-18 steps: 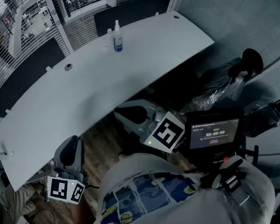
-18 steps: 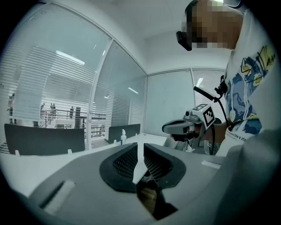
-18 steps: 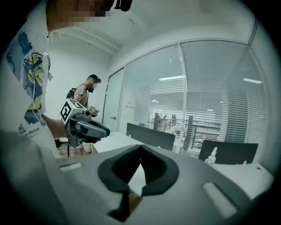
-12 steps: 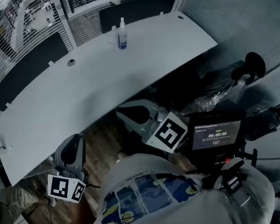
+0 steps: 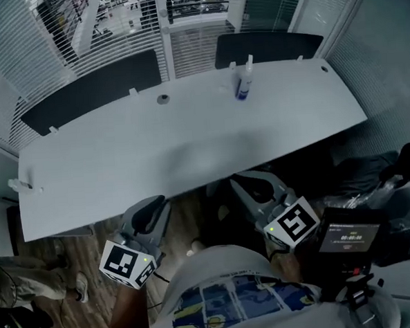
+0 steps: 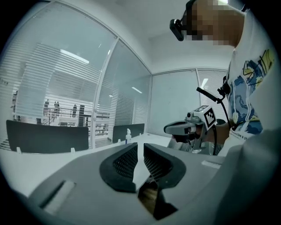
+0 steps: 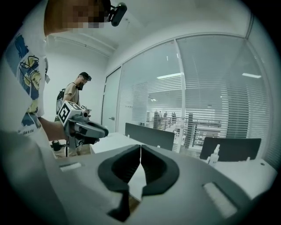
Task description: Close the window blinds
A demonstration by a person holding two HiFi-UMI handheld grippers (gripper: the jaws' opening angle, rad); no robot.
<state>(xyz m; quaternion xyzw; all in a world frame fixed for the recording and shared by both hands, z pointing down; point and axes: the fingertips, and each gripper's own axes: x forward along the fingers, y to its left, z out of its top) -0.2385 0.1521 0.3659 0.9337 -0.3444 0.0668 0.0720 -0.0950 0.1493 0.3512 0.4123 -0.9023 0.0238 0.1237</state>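
The window blinds (image 5: pixel 113 27) run along the glass wall behind the table, their slats level, with the hall beyond showing through. They also show in the left gripper view as blinds (image 6: pixel 57 79) and in the right gripper view as blinds (image 7: pixel 210 101). My left gripper (image 5: pixel 158 206) sits low at the table's near edge; its jaws (image 6: pixel 140 147) stand a narrow slit apart and hold nothing. My right gripper (image 5: pixel 242 183) is beside it, also under the table edge, with its jaws (image 7: pixel 140 148) shut and empty. Both are far from the blinds.
A long white table (image 5: pixel 190 147) lies between me and the windows, with a spray bottle (image 5: pixel 242 81) at its far side and dark screens (image 5: pixel 90 90) behind it. Bags and a small display (image 5: pixel 348 234) are at my right. Another person (image 7: pixel 74 94) stands by the door.
The head view has swung toward the windows, so more of the blinds shows at the top. Both grippers stay low by the table's near edge and have shifted right in the view.
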